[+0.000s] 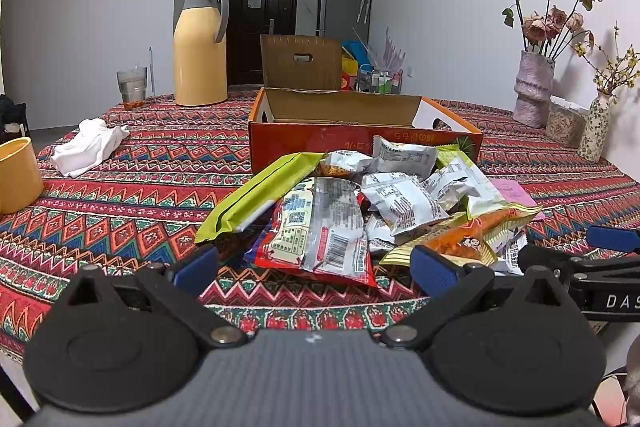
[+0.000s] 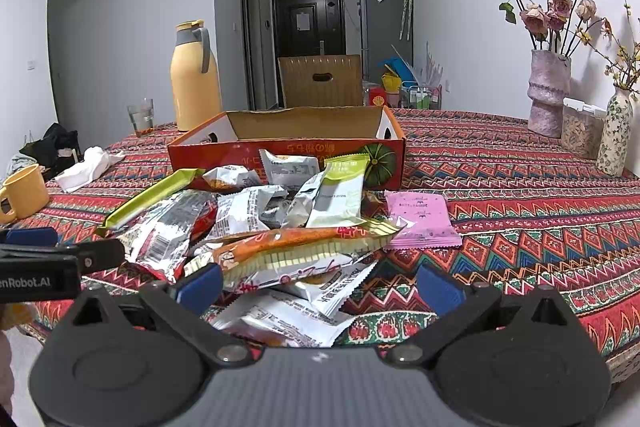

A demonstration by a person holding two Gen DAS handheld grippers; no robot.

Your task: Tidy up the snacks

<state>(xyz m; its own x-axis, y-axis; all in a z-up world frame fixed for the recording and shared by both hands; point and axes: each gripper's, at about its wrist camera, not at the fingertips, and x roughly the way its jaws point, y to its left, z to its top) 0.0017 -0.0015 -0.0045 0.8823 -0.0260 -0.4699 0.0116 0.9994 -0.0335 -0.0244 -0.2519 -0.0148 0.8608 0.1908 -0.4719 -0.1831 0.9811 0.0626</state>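
Note:
A heap of snack packets (image 1: 360,203) (image 2: 280,227) lies on the patterned tablecloth in front of an open orange cardboard box (image 1: 360,139) (image 2: 288,147). The box looks empty as far as its inside shows. A long green packet (image 1: 256,195) (image 2: 148,199) leans at the heap's left, and a pink packet (image 2: 420,219) lies at its right. My left gripper (image 1: 316,267) stands open at the near table edge, just short of a red and silver packet (image 1: 324,231). My right gripper (image 2: 320,283) stands open over an orange packet (image 2: 296,247), holding nothing.
A yellow thermos jug (image 1: 200,51), a glass (image 1: 132,87), a crumpled white cloth (image 1: 88,147) and a yellow mug (image 1: 18,175) stand at the left. Vases with dried flowers (image 1: 534,91) and a jar (image 1: 566,123) line the right edge. A chair back (image 1: 302,61) rises behind the box.

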